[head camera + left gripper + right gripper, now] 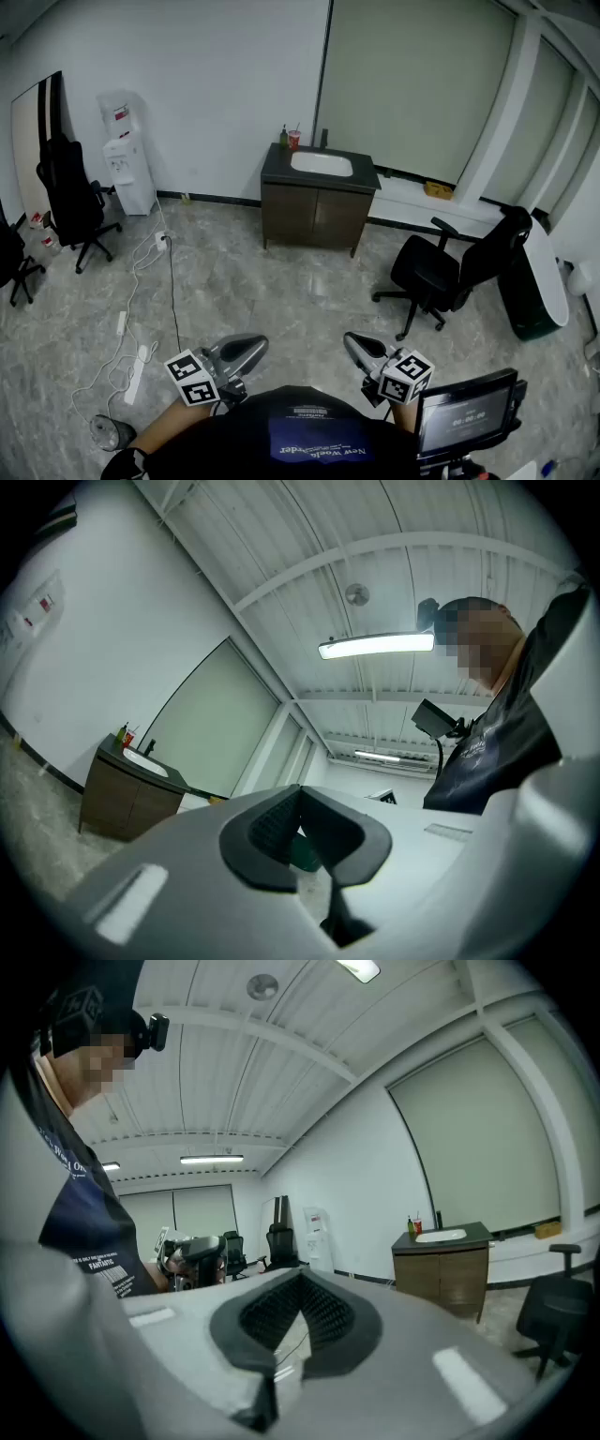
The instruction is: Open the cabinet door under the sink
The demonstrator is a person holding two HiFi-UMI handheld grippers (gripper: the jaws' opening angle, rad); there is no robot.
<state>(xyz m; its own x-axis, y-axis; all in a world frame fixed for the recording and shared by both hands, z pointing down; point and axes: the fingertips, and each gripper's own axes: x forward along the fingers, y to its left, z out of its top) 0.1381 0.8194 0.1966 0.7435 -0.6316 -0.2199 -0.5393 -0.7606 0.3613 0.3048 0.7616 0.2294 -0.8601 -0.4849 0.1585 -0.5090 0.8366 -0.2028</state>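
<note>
The dark brown sink cabinet (314, 211) stands against the far wall, its two doors closed, with a white basin (322, 164) set in its top. It is several steps away across the marble floor. My left gripper (255, 347) and right gripper (353, 343) are held low, close to the person's body, both shut and empty, with their tips pointing inward toward each other. In the left gripper view the left gripper (300, 791) has its jaws together and the cabinet (122, 797) shows small at the left. In the right gripper view the right gripper (300, 1281) is shut too, with the cabinet (445, 1274) at the right.
A black office chair (450, 267) stands right of the cabinet, with a dark bin (534, 291) beyond it. A water dispenser (128, 169) and another chair (70, 202) stand at the left wall. A power strip (139, 370) and cables lie on the floor at the left. A screen (466, 422) is at my lower right.
</note>
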